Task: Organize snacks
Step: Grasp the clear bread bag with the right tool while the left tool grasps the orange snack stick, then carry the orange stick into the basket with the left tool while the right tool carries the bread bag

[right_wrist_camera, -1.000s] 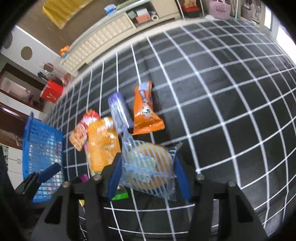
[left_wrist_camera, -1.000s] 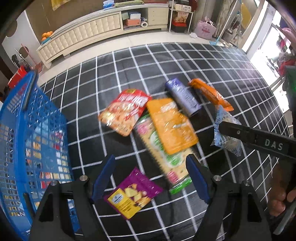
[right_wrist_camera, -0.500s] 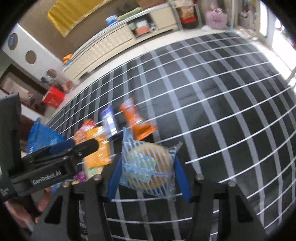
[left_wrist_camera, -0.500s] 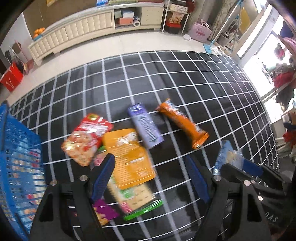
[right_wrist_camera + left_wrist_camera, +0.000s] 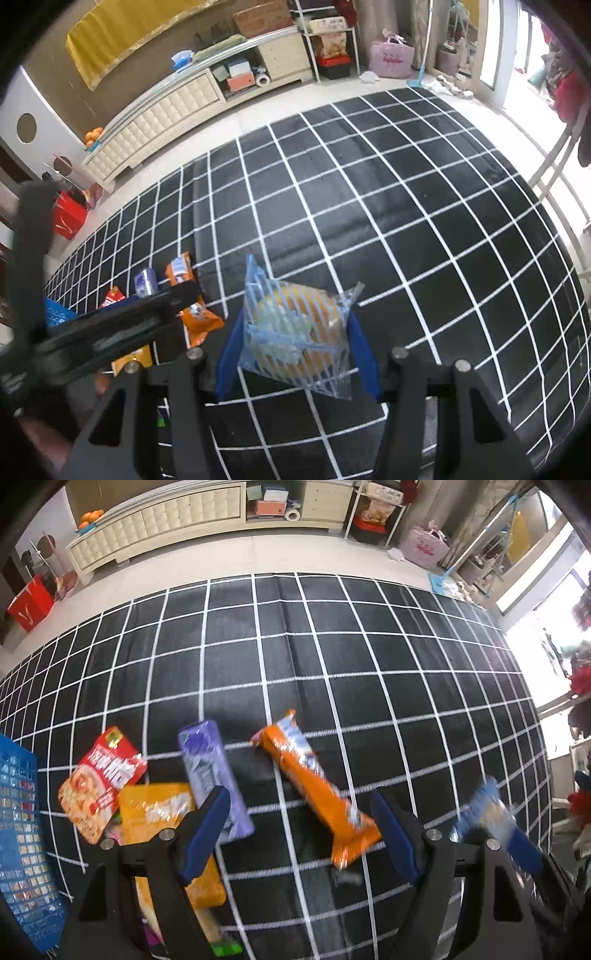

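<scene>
My right gripper (image 5: 297, 347) is shut on a clear blue-striped bag with a round bun (image 5: 295, 332), held above the checked mat; the bag also shows blurred in the left wrist view (image 5: 487, 812). My left gripper (image 5: 301, 827) is open and empty, hovering over the long orange packet (image 5: 314, 786). A purple packet (image 5: 212, 775), a red packet (image 5: 101, 779) and an orange pouch (image 5: 155, 812) lie to its left. The blue basket (image 5: 18, 830) is at the far left.
The black mat with white grid (image 5: 295, 664) covers the floor. A cream cabinet (image 5: 166, 524) runs along the back wall. A red box (image 5: 31, 600) and a pink bag (image 5: 424, 546) stand off the mat.
My left gripper has swung right, from over the purple pouch and basket to over the orange packet. My right gripper has lifted up and to the right with the bun bag.
</scene>
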Motion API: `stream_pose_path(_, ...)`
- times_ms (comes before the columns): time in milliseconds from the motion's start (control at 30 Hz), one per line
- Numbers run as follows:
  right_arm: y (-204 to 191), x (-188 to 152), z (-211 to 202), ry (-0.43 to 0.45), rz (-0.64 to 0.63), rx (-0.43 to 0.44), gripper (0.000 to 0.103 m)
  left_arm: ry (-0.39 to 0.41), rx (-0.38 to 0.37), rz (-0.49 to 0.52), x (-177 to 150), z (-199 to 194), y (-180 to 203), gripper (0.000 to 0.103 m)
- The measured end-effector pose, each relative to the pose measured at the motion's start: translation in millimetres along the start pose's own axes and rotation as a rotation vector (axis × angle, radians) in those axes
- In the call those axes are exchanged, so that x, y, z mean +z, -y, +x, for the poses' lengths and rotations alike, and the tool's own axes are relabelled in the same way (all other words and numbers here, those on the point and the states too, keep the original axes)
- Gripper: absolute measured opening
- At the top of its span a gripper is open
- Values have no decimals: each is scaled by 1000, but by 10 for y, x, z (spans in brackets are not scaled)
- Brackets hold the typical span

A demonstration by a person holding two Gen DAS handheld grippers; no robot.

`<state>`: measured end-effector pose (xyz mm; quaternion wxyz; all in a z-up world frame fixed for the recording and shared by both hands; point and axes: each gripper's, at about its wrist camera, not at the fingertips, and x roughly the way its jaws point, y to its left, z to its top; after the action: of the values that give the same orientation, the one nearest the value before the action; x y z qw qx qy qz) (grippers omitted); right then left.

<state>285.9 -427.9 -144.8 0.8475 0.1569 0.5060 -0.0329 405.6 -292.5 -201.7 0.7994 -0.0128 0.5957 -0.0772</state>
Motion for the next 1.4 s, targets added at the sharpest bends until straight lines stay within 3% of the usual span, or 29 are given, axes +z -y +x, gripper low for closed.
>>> stream_pose_path(133,32,5,-32,6,8,-7,59,-32,-18,-13,93,176,22,76)
stream_pose_path(200,56,6,-45,7,19,-3,60,-41,-26,-2,113,242,67,69)
stream_pose_path(267,73,13,-48,6,23,-5,60,-54,-27,17,90,316,134,53)
stream_pose_path(300,69,13,-43,6,22,-6,60,-47,-13,31,78,327,176,52)
stream_pose_path(433,65,9,-26,-4,23,-6,60,-35,9,86,21,304,262,17)
stream_pose_path(467,54,22,-9,-8,24,-6,60,-40,-5,82,2,292,243,14)
stream_pose_path(767,-140,-99,-148,21,-6,-24,60,5,-28,132,-324,-96,32,13)
stream_pose_path(900,-358,-216,-283,11,13,48,59,54,-63,117,-499,-469,-165,13)
stream_pose_path(1400,-1579,-789,-1207,89,-132,90,59,289,-77,77,-1209,-2047,-1351,13)
